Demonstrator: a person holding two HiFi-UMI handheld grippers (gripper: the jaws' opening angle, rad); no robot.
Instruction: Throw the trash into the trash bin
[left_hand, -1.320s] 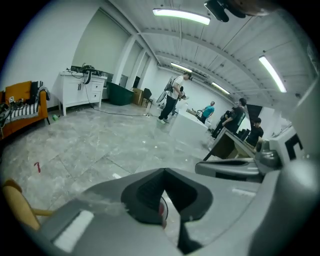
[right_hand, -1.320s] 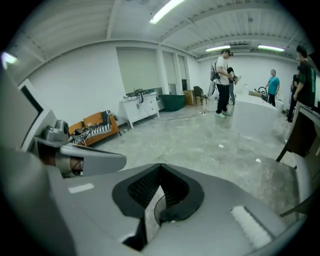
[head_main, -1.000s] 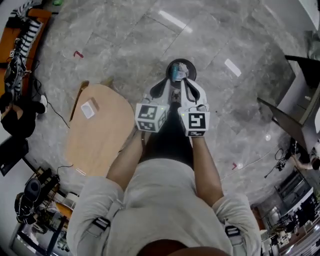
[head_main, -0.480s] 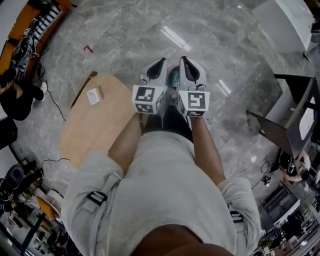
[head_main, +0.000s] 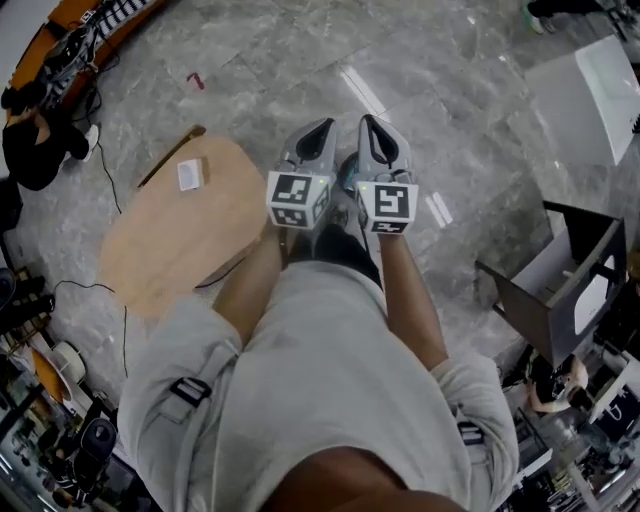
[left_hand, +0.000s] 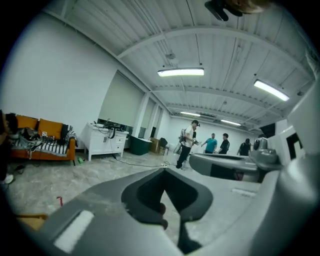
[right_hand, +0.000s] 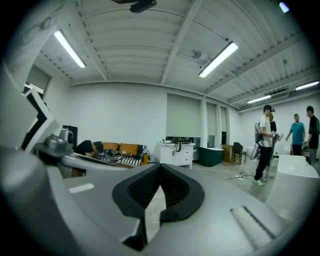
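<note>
Grippers held side by side: left gripper (head_main: 318, 135) jaws pressed together, nothing gripped; right gripper (head_main: 370, 128) jaws likewise together, empty. Teal thing (head_main: 348, 176) glimpsed between them, mostly hidden. White packet (head_main: 189, 174) seen near far edge of wooden table (head_main: 160, 250).

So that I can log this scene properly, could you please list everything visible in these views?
floor: one, grey marble, everywhere.
table: one, light wood, left of the person.
small flat item: one, white, on the table.
red mark: one, on the floor beyond the table.
teal object: one, glimpsed between the grippers, mostly hidden.
open box: one, dark, right of the person.
tabletop: one, white, upper right.
sofa: one, orange, by the far wall.
cabinet: one, white, beside the sofa.
standing people: several, far end.
ceiling lights: several, white strips, overhead.
left gripper: one, grey, jaws together, empty.
right gripper: one, grey, jaws together, empty.
sleeves: two, pale grey, bottom of head view.
</note>
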